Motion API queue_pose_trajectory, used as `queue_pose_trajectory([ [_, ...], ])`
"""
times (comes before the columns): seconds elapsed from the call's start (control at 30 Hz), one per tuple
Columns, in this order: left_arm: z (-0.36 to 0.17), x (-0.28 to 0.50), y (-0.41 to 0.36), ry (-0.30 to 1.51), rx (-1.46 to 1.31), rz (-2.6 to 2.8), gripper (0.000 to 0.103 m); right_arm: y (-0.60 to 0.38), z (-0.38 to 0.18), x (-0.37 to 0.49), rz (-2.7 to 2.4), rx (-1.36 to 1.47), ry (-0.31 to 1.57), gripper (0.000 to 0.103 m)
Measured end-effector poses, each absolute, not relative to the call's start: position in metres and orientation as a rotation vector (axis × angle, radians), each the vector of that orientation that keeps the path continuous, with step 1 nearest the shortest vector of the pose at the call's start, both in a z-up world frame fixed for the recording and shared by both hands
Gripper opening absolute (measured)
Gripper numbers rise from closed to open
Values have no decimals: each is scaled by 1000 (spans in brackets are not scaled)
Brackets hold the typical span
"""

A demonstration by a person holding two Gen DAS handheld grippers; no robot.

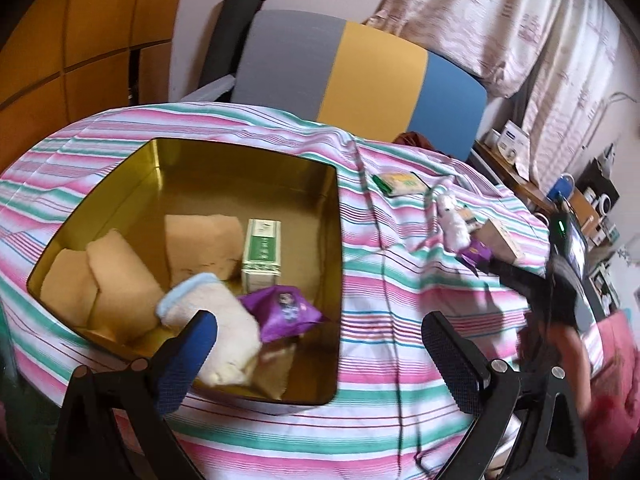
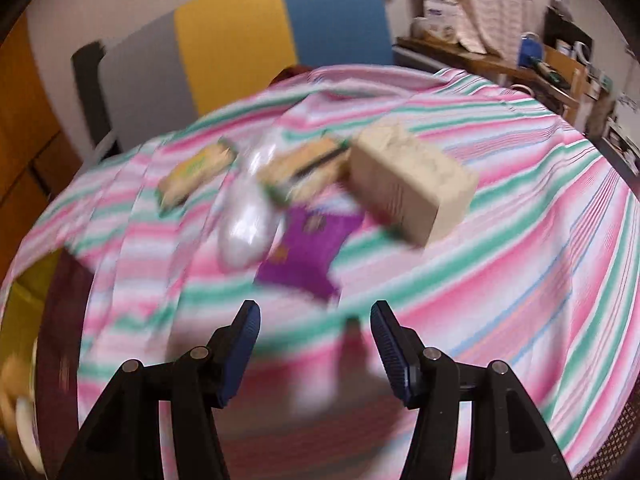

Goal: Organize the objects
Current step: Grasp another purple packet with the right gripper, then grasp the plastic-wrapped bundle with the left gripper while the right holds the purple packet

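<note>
A gold tin [image 1: 248,160] sits open at centre left of the left wrist view, sunk into a striped cloth [image 1: 400,288]. Inside lie tan pads [image 1: 120,276], an upright green-and-white box [image 1: 262,250], a white sock [image 1: 224,320] with a pale blue cuff and a purple packet [image 1: 284,312].

The left gripper [image 1: 320,344] stands wide open at the bottom of that view with nothing between its fingers; the left finger overlaps the sock in the picture, and whether it touches I cannot tell.

In the right wrist view the right gripper [image 2: 314,336] is partly open and empty, over bare cloth [image 2: 520,280] at the bottom centre. Above it, mid-frame, lie a purple packet [image 2: 308,252], a clear plastic thing [image 2: 248,224], two flat green-edged packs [image 2: 196,172] [image 2: 308,168] and a cream box [image 2: 416,188] at the right of the group.

That view is heavily blurred, so labels and edges cannot be read. The tin shows there only as a yellow sliver [image 2: 24,300] at the left edge. In the left view a dark blurred shape covers the right edge.
</note>
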State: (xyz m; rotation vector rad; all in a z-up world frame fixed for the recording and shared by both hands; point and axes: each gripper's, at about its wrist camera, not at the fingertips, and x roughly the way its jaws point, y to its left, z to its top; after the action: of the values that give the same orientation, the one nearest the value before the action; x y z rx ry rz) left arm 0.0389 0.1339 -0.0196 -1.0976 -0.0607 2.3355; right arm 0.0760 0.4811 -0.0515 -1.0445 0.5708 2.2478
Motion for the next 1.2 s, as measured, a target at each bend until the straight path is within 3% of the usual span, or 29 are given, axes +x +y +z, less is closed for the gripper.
queue_pose_trajectory([
  [0.3, -17, 53, 153, 11, -1092, 2301, 103, 512, -75, 31, 2218, -1094, 549, 58],
  [0.77, -5, 52, 201, 81, -1037, 2280, 103, 521, -78, 69, 2305, -986, 594, 51],
  [1.2, -41, -22, 352, 160, -1174, 2192, 103, 525, -85, 94, 2303, -900, 655, 51],
])
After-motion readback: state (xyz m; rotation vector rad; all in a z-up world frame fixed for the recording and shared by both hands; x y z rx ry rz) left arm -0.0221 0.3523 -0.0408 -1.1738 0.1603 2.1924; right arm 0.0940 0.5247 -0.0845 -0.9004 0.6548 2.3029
